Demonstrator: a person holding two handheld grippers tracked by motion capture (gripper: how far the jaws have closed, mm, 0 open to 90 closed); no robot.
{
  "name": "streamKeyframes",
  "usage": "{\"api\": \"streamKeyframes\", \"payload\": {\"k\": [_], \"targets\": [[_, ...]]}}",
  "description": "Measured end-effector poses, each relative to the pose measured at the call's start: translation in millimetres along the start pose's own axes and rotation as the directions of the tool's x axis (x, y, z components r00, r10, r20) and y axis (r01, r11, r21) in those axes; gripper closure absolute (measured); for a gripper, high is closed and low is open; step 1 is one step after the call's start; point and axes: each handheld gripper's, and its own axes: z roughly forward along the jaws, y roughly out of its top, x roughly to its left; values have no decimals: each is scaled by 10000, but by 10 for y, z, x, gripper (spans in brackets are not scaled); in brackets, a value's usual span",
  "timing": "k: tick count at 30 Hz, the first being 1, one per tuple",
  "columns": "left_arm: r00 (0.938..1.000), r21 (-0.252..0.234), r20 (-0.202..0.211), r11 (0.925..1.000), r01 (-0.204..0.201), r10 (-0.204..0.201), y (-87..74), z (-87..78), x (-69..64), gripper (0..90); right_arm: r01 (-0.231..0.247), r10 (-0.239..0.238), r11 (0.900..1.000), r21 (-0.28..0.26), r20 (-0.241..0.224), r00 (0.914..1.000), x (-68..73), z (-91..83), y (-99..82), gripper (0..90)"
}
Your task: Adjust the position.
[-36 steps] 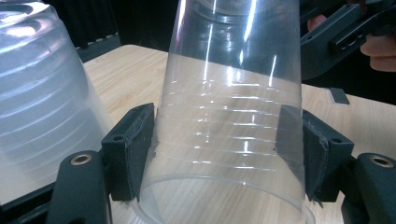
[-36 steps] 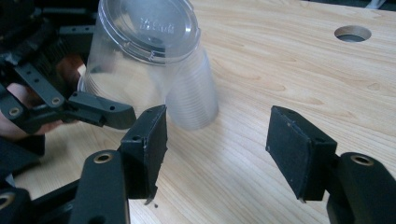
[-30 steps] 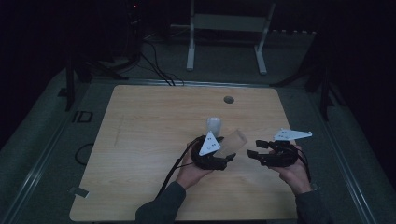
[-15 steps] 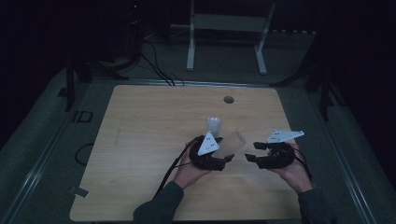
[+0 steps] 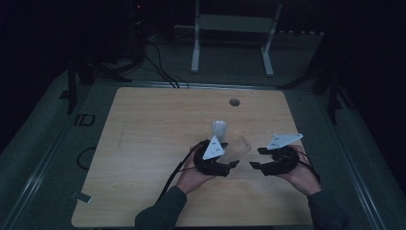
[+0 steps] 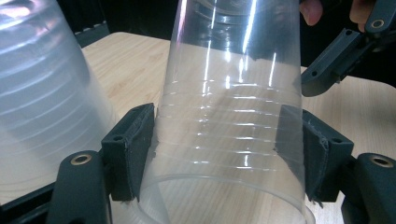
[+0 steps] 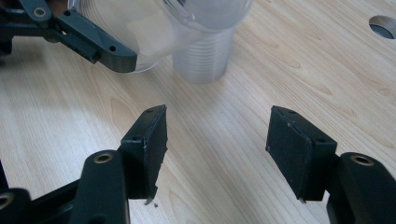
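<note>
My left gripper [image 5: 233, 156] is shut on a clear plastic cup [image 5: 241, 145], held tilted just above the wooden table [image 5: 143, 139]. In the left gripper view both pads press the ribbed wall of the cup [image 6: 229, 116] near its rim. A stack of clear cups [image 5: 219, 129] stands upside down on the table just behind it, at the left in the left gripper view [image 6: 42, 93]. My right gripper [image 5: 256, 158] is open beside the held cup, a short gap away. In the right gripper view its jaws [image 7: 217, 119] have bare wood between them, with the held cup [image 7: 159, 23] and the stack [image 7: 203, 56] beyond.
A round cable hole [image 5: 234, 102] lies in the table toward the far edge, also at top right in the right gripper view [image 7: 385, 25]. A white frame stand [image 5: 234, 28] and cables [image 5: 158, 72] are on the dark floor behind the table.
My right gripper has edged slightly left, toward the held cup. The left gripper and the cup have stayed put.
</note>
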Motion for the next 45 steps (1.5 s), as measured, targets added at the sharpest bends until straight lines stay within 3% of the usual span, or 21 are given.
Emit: {"api": "streamKeyframes", "payload": {"k": [8, 12, 20, 28, 45], "targets": [[9998, 135, 157, 9998, -135, 133, -4, -2, -10, 294, 375, -369, 9986, 364, -158, 9992, 13, 2, 40, 380], [9991, 220, 315, 9994, -273, 266, -12, -24, -4, 294, 870, -849, 9940, 667, -341, 9958, 39, 4, 73, 381], [9963, 274, 618, 9978, -611, 593, -14, -77, 5, 294, 1328, -1274, 9863, 978, -594, 9901, 53, 12, 122, 380], [9919, 371, 1044, 9964, -768, 725, -46, -115, 9, 294, 2073, -1943, 9657, 1563, -946, 9764, 98, 19, 207, 381], [9863, 625, 1402, 9934, -967, 872, -95, -171, 47, 297, 2693, -2450, 9321, 2421, -1262, 9613, 113, 26, 293, 378]]}}
